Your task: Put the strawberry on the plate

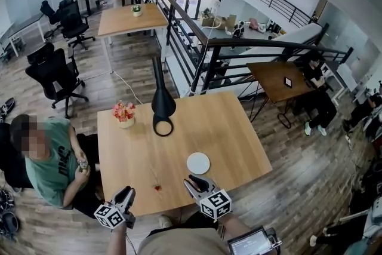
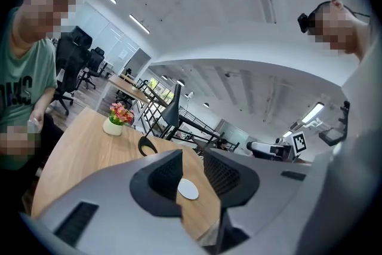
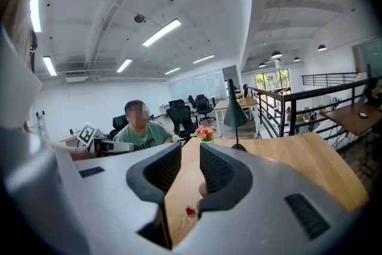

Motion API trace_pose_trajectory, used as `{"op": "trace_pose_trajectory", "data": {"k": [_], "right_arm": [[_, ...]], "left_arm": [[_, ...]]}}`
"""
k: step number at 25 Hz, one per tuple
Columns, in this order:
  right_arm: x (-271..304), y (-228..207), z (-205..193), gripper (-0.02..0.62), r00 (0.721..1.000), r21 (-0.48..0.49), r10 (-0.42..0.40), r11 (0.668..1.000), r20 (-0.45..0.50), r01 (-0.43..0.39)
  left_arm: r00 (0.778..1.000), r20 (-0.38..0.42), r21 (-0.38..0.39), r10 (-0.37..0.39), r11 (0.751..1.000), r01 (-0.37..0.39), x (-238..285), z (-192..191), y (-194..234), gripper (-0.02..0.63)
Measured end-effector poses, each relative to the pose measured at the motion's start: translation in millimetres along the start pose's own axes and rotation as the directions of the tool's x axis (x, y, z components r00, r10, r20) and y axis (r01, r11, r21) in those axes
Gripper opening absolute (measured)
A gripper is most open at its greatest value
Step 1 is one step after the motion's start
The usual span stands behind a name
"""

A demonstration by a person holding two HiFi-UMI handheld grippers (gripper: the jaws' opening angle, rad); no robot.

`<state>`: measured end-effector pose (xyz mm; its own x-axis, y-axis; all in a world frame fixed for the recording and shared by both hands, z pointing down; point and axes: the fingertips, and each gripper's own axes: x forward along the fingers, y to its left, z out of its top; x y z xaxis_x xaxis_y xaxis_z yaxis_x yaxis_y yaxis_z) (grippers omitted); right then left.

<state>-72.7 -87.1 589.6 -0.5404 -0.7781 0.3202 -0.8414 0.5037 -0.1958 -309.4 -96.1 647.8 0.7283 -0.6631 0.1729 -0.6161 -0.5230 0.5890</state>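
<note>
Trouble would most likely start at the right claw (image 3: 190,171), whose jaws stand only narrowly apart with nothing between them but a view of the bare desk (image 1: 239,128). That gap looks tight for passing around the strawberry (image 3: 190,211). A claw brought in like that could nudge the small fruit along the wood or squash it rather than take it. The strawberry also sits close to the desk's near edge, so a push toward the person could roll it off. The left claw (image 2: 192,175) is likewise narrowly parted and empty, and it looks along its jaws at the plate (image 2: 188,189). If both claws go in together they could knock each other or bump the plate. A hard squeeze would bruise the soft fruit, and a weak one might drop it short of the plate.

Strawberry and right claw are apart. In the right gripper view the fruit shows low in the gap, on the desk beyond the tips, untouched. In the head view it lies to the person's left of the plate and nearer the desk edge than the plate is, between the two claws. Beyond the plate, well apart from it, stand a lamp (image 1: 162,106) and a flower pot (image 1: 125,113). A seated person (image 1: 51,158) is further out on that side.
</note>
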Motion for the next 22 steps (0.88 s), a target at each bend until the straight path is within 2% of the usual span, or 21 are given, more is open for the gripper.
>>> {"op": "trace_pose_trajectory", "data": {"k": [4, 6, 9, 14, 18, 22], "right_arm": [[15.4, 0.6, -9.8, 0.1, 0.999, -0.011, 0.024, 1.0, -0.028, -0.024], [23.1, -0.2, -16.0, 0.1, 0.998, -0.033, 0.041, 0.999, -0.054, -0.042], [33.8, -2.7, -28.0, 0.1, 0.993, -0.07, 0.07, 0.995, -0.095, -0.077], [64.4, -1.6, -63.9, 0.1, 0.976, -0.105, 0.114, 0.985, -0.187, -0.135], [92.3, 9.7, -92.8, 0.1, 0.947, -0.18, 0.177, 0.956, -0.267, -0.23], [121.4, 12.4, -118.9, 0.1, 0.923, -0.226, 0.208, 0.93, -0.325, -0.289]], "left_arm": [[1.0, 0.005, 0.006, 0.0, 1.0, 0.0, 1.7, 3.6, 12.9, 0.086], [1.0, 0.025, -0.005, 0.011, 1.0, -0.011, 3.9, 9.9, 17.5, 0.005], [0.999, 0.037, -0.019, 0.027, 0.999, -0.026, 11.4, 15.9, 16.4, 0.004], [0.998, 0.004, 0.005, 0.063, 0.998, -0.063, 17.9, 11.7, 14.9, 0.005], [0.993, 0.005, -0.029, 0.118, 0.993, -0.117, 5.2, 1.6, 21.2, 0.003], [0.991, -0.017, -0.049, 0.136, 0.989, -0.137, -1.3, -12.2, 22.9, 0.003]]}}
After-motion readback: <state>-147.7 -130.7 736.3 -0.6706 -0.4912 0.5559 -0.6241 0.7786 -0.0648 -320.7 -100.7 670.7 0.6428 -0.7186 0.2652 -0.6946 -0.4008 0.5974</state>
